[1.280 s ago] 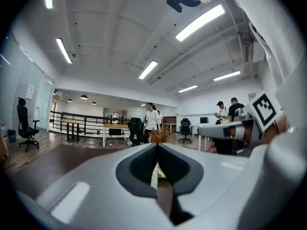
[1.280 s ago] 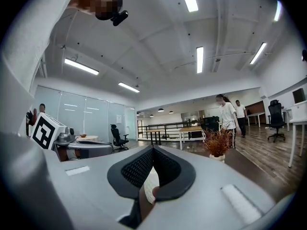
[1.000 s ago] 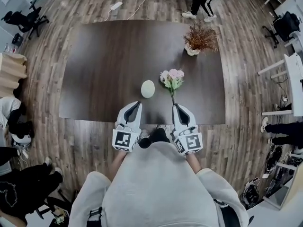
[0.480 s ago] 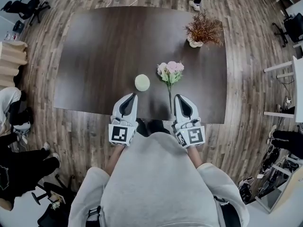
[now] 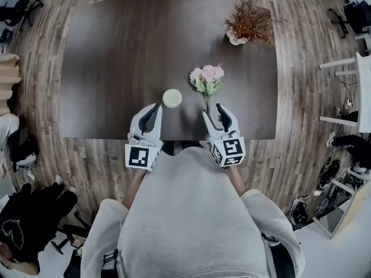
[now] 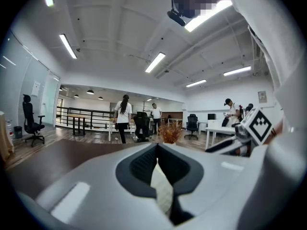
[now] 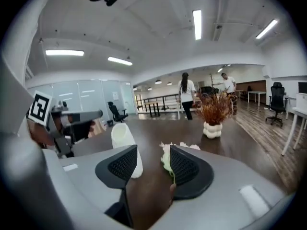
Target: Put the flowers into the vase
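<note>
In front of me the dark table (image 5: 116, 51) carries three things. The pale vase (image 5: 172, 98) stands upright near my edge. The pink flowers (image 5: 207, 80) lie near it at its 2 o'clock, stem toward 6, and the potted dried plant (image 5: 249, 22) stands well apart at 1 o'clock, by the far corner.

Flowers (image 7: 166, 156), vase (image 7: 122, 137) on dark table (image 7: 230, 147)

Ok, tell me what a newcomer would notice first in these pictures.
The pink and white flowers lie on the dark table, with a pale vase just to their left. At the near edge, the right hand-held gripper, whose jaws have just been opening, has the stem between them; the left hand-held gripper is shut by the vase. A dried plant stands at the far right corner.
</note>
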Available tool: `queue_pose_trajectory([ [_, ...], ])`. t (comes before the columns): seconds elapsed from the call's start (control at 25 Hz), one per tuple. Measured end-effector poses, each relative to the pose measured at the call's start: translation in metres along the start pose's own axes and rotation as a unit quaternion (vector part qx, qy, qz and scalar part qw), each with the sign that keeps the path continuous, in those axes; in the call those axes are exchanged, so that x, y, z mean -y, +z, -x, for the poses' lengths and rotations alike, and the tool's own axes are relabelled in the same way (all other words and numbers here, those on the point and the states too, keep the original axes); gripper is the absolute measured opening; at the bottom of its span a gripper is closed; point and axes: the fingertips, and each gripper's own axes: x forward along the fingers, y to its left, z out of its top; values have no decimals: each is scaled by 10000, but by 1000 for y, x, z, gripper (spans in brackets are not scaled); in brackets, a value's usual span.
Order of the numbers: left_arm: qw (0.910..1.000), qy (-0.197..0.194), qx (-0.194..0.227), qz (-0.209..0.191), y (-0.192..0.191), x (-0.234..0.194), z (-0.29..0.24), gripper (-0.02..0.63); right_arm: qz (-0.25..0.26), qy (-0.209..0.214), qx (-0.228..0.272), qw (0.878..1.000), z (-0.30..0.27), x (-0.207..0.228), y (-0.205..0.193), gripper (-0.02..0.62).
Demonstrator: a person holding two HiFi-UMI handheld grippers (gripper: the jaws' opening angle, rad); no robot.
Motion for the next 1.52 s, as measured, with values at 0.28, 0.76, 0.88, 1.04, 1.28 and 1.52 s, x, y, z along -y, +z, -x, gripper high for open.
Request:
queue_pose_trajectory([
  [0.28,9995,-211,-152,174,-19,-6,-17,8,-73,-346,-1894,9813,-14,19,-108,267],
  [0.76,9993,-210,-212,202,-24,-18,-19,8,43,-631,-2522,9656,-60,51,-139,227],
  [0.88,9994,-190,-212,175,-23,-21,-18,8,13,-681,-2561,9642,-75,56,-139,213],
  [1.04,9995,-150,-225,180,-23,-23,-16,8,-43,-691,-2782,9580,-87,62,-145,180],
  [1.28,9994,-93,-281,172,-27,-26,-11,8,-61,-753,-3037,9498,-94,68,-151,91],
  [1.52,9991,-128,-369,187,-40,-29,-9,8,-44,-829,-3010,9500,-98,71,-153,17],
])
